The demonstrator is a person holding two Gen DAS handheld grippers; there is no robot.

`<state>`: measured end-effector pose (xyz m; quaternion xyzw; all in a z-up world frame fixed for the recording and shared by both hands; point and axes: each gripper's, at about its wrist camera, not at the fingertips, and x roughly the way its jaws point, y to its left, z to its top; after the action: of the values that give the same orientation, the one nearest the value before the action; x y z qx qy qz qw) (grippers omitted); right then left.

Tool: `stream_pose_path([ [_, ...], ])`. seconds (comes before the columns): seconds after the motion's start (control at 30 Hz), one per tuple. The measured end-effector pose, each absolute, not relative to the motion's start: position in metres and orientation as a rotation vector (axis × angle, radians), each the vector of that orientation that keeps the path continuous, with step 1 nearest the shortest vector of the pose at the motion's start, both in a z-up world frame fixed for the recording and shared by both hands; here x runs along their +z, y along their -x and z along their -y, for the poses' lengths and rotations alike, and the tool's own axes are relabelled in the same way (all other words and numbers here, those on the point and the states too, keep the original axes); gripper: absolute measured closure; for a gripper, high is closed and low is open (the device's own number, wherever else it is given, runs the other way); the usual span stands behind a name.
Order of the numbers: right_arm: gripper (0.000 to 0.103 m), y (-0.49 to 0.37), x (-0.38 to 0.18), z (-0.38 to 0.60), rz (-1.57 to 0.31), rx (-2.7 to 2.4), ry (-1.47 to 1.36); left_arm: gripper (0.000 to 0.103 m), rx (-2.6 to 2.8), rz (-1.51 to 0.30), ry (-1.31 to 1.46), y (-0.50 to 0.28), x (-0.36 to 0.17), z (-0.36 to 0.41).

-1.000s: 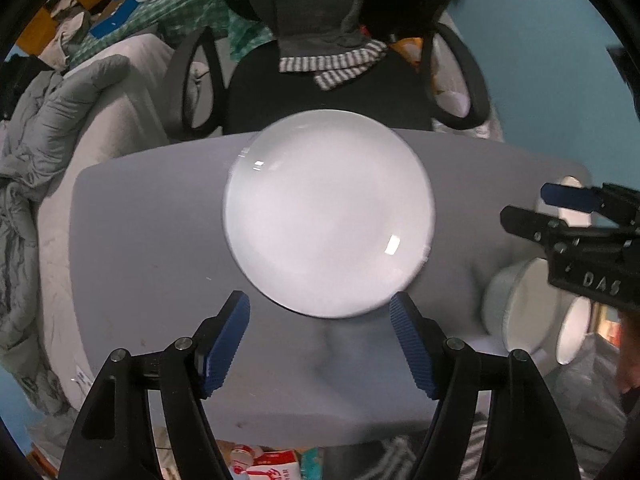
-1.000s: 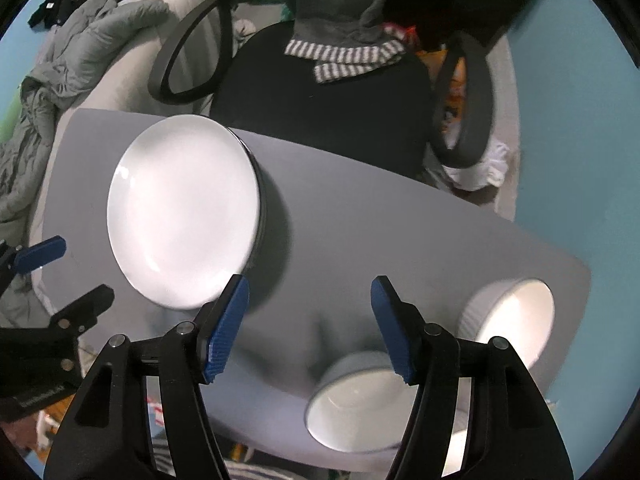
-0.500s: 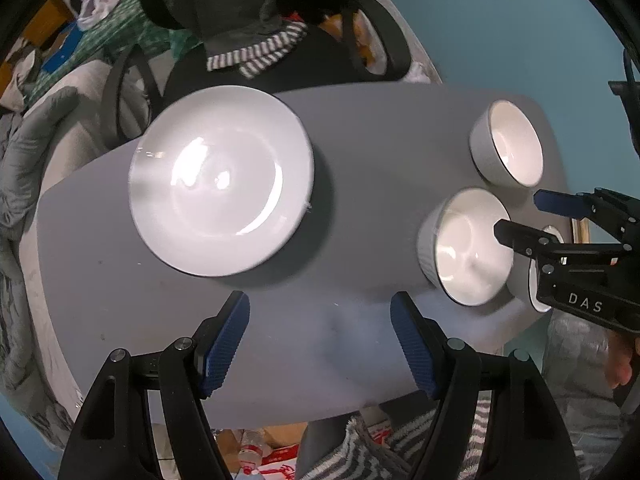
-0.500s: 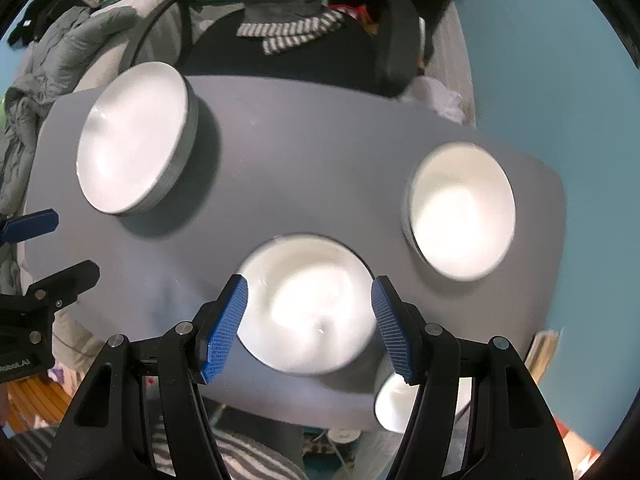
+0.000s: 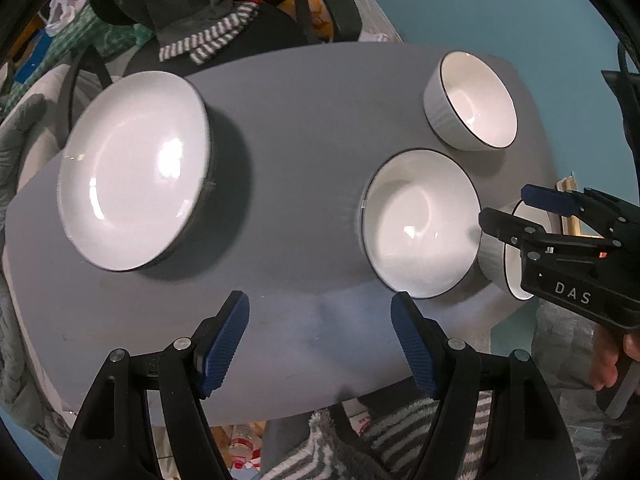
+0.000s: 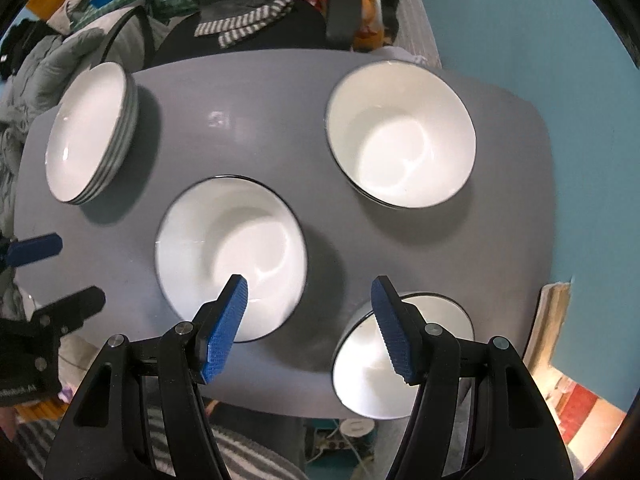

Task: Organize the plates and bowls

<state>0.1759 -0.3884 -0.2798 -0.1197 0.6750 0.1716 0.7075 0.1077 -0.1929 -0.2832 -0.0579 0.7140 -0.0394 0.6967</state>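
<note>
Both hand-held grippers have swung from the plate stack (image 5: 132,168) toward the bowls; left hand-held gripper (image 5: 320,344) hangs spread over bare bench (image 5: 296,136); right hand-held gripper (image 6: 310,324) spread, empty, above the gap between middle bowl (image 6: 228,252) and near bowl (image 6: 368,376); far bowl (image 6: 400,136) beyond.

Overhead light, moderately bright. Hot glare spots on the plate stack (image 5: 132,172) and inside the bowls (image 6: 400,136). Soft dark shadows fall right of each dish on the tabletop (image 5: 300,140). Slight motion blur on rims. Heavy fisheye bending, black vignette corners.
</note>
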Motion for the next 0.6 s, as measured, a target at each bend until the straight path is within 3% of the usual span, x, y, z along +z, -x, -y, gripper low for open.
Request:
stream_pose_path([
  [0.6, 0.039, -0.191, -0.311, 0.401, -1.548, 0.456, 0.227, 0.028, -0.060, -1.655, 0.158, -0.125, -0.320, 0.218],
])
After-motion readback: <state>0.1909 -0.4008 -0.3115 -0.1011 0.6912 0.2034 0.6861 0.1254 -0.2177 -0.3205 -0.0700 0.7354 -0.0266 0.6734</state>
